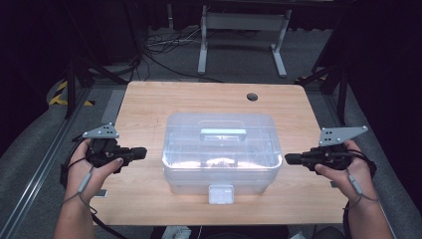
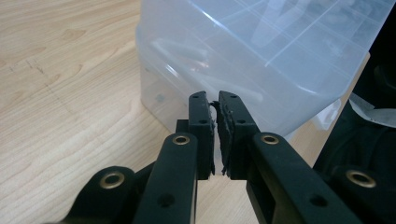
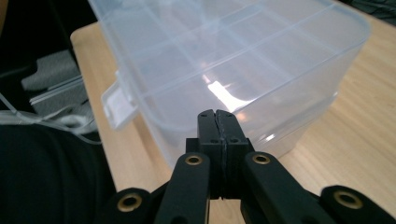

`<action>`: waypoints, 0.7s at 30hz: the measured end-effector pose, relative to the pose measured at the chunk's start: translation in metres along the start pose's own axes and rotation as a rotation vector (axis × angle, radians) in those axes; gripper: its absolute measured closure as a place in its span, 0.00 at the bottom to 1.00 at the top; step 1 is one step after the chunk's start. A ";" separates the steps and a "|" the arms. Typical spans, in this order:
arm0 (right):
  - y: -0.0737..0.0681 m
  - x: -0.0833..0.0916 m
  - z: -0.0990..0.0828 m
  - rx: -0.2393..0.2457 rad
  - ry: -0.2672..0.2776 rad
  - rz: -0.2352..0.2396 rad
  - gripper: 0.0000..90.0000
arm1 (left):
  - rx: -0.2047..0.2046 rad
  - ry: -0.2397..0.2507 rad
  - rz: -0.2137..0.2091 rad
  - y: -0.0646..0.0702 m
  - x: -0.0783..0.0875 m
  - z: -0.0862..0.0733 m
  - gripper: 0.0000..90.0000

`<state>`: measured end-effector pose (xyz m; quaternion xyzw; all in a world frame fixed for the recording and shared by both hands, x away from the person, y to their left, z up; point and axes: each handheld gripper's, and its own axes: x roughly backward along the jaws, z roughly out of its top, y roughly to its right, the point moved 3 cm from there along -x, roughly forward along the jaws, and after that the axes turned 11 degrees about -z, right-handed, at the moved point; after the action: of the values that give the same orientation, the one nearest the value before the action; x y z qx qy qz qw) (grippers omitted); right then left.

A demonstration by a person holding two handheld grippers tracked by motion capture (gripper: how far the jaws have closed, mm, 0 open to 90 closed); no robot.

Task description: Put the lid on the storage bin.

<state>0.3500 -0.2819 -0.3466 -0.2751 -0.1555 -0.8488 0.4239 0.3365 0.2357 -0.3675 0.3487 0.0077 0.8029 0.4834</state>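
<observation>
You get even light from overhead on the table [image 1: 149, 99], while the room around it falls nearly black. Glare sits on the box [image 1: 221, 149], its lid shining white in the right gripper view, and soft shadows lie close under it. In both gripper views your near black jaws look soft, and the high view is slightly grainy.
</observation>
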 end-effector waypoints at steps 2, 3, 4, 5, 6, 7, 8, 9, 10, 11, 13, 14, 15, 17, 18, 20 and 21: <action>0.006 -0.001 0.002 -0.023 0.022 -0.030 1.00 | 0.008 0.002 0.006 0.000 0.001 -0.002 0.93; 0.009 -0.001 0.003 -0.029 0.032 -0.045 1.00 | 0.005 0.002 0.010 0.000 0.002 -0.003 0.93; 0.012 -0.002 0.003 -0.036 0.037 -0.058 1.00 | 0.011 0.006 0.012 0.001 0.003 -0.004 0.93; 0.015 -0.002 0.003 -0.041 0.033 -0.080 1.00 | 0.012 0.007 0.014 0.000 0.004 -0.006 0.93; 0.019 -0.002 0.003 -0.047 0.037 -0.098 1.00 | 0.018 0.006 0.019 0.000 0.005 -0.007 0.92; 0.022 -0.002 0.003 -0.056 0.044 -0.105 1.00 | 0.021 0.010 0.024 -0.001 0.006 -0.008 0.92; 0.025 -0.003 0.002 -0.062 0.046 -0.115 1.00 | 0.024 0.011 0.025 -0.001 0.007 -0.009 0.92; 0.028 -0.003 0.002 -0.070 0.046 -0.130 1.00 | 0.026 0.012 0.030 -0.002 0.007 -0.010 0.92; 0.032 -0.003 0.001 -0.085 0.053 -0.149 1.00 | 0.026 0.015 0.035 -0.002 0.008 -0.010 0.92; 0.032 -0.003 0.001 -0.085 0.053 -0.149 1.00 | 0.026 0.015 0.035 -0.002 0.008 -0.010 0.92; 0.041 -0.004 -0.002 -0.112 0.050 -0.196 1.00 | 0.031 0.015 0.039 -0.004 0.008 -0.010 0.91; 0.041 -0.004 -0.002 -0.112 0.050 -0.196 1.00 | 0.034 0.016 0.040 -0.005 0.007 -0.010 0.91; 0.044 -0.005 -0.004 -0.119 0.045 -0.207 1.00 | 0.035 0.017 0.042 -0.006 0.006 -0.010 0.91; 0.050 -0.005 -0.008 -0.145 0.049 -0.221 1.00 | 0.034 0.009 0.052 -0.009 0.005 -0.009 0.91; 0.055 -0.006 -0.010 -0.160 0.044 -0.234 1.00 | 0.041 0.008 0.061 -0.010 0.004 -0.009 0.91; 0.065 -0.008 -0.017 -0.189 0.032 -0.280 0.98 | 0.042 0.002 0.066 -0.011 0.003 -0.009 0.90; 0.069 -0.009 -0.021 -0.197 0.021 -0.297 0.97 | 0.046 -0.001 0.073 -0.013 0.001 -0.009 0.90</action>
<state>0.4031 -0.3272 -0.3665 -0.2803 -0.1060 -0.9160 0.2666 0.3413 0.2462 -0.3779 0.3604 0.0132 0.8194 0.4454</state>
